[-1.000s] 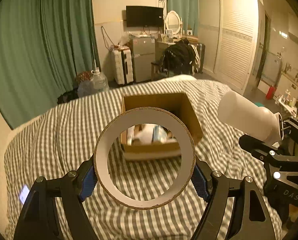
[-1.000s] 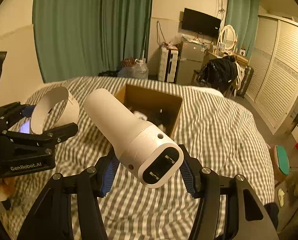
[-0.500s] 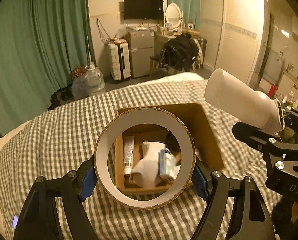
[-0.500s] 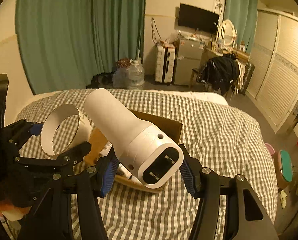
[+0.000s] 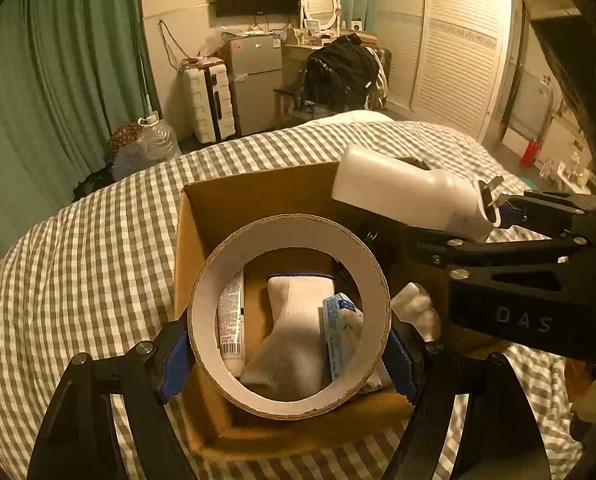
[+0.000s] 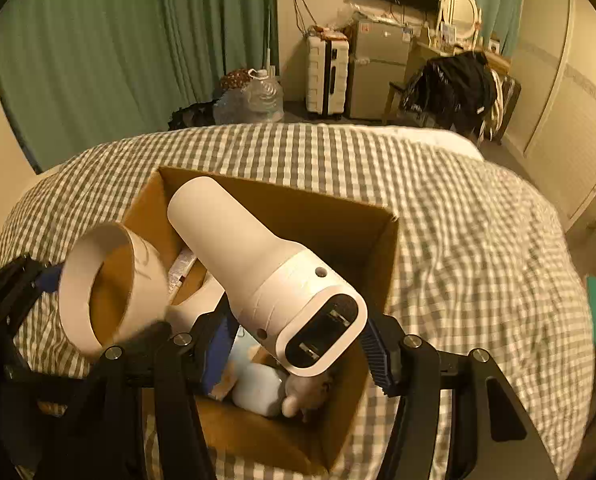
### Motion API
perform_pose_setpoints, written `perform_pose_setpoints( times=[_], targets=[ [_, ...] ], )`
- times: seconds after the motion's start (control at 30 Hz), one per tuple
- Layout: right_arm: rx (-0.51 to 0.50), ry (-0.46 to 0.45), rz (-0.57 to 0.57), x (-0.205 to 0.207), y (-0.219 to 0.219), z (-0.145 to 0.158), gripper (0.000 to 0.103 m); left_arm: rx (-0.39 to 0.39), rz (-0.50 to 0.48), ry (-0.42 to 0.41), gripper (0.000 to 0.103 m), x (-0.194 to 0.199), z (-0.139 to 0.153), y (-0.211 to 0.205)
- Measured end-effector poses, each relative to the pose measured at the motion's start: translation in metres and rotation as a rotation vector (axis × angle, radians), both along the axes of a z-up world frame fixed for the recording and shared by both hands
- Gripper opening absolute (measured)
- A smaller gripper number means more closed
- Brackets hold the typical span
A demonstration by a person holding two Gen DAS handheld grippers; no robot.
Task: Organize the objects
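My left gripper (image 5: 288, 354) is shut on a white tape roll (image 5: 206, 300) and holds it over the near part of an open cardboard box (image 5: 258, 196) on the bed. My right gripper (image 6: 298, 344) is shut on a white cylindrical device (image 6: 238, 240) with a flat black-slotted end and holds it above the same box (image 6: 378, 248). The roll (image 6: 78, 280) shows at the left of the right wrist view, the device (image 5: 398, 196) at the right of the left wrist view. Inside the box lie a white sock (image 5: 294, 332), a tube (image 5: 232, 320), a blue packet (image 5: 336, 332) and a small plush toy (image 6: 266, 392).
The box sits on a grey-and-white checked bedspread (image 5: 98, 240). Beyond the bed stand green curtains (image 5: 58, 60), a water jug (image 5: 156, 142), a white suitcase (image 5: 210, 104), a small fridge (image 5: 256, 80), a chair with dark clothes (image 5: 342, 68) and a louvred wardrobe (image 5: 450, 40).
Both grippers have moved forward and down over the box with their loads. The box now fills the lower middle of both views and its contents show clearly.
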State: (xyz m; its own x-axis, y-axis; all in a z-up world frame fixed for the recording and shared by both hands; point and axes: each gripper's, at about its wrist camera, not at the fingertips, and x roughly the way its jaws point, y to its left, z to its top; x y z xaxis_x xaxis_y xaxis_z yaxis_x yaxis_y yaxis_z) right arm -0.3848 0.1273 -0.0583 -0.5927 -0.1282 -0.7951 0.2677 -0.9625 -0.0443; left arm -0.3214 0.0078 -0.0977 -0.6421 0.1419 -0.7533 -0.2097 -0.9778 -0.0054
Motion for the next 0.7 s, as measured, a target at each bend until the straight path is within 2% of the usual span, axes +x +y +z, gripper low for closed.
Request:
perform_pose_setpoints(
  times=[0.17,0.3,0.37,0.47,0.57,0.7],
  targets=[
    [-0.011,-0.012,-0.003,-0.012,0.002,-0.012,0.057,0.016,-0.025,-0.020,0.081,0.000,-0.012,0.009],
    [-0.088,-0.020,-0.011,-0.013,0.009,-0.011,0.060,0.002,-0.048,-0.012,0.086,0.006,-0.007,0.015],
    [-0.103,0.013,-0.001,-0.008,0.009,-0.005,0.073,-0.015,-0.050,0.011,0.092,0.011,0.000,0.016],
    [-0.056,0.078,-0.001,0.003,0.007,0.013,0.078,-0.023,-0.035,0.043,0.096,0.021,0.017,0.014],
    [-0.067,0.099,0.002,0.013,0.009,0.033,0.078,-0.008,-0.018,0.069,0.096,0.031,0.040,0.012],
    [-0.075,0.159,-0.015,0.039,0.018,0.073,0.079,-0.012,-0.006,0.129,0.097,0.049,0.078,0.013]
  ],
)
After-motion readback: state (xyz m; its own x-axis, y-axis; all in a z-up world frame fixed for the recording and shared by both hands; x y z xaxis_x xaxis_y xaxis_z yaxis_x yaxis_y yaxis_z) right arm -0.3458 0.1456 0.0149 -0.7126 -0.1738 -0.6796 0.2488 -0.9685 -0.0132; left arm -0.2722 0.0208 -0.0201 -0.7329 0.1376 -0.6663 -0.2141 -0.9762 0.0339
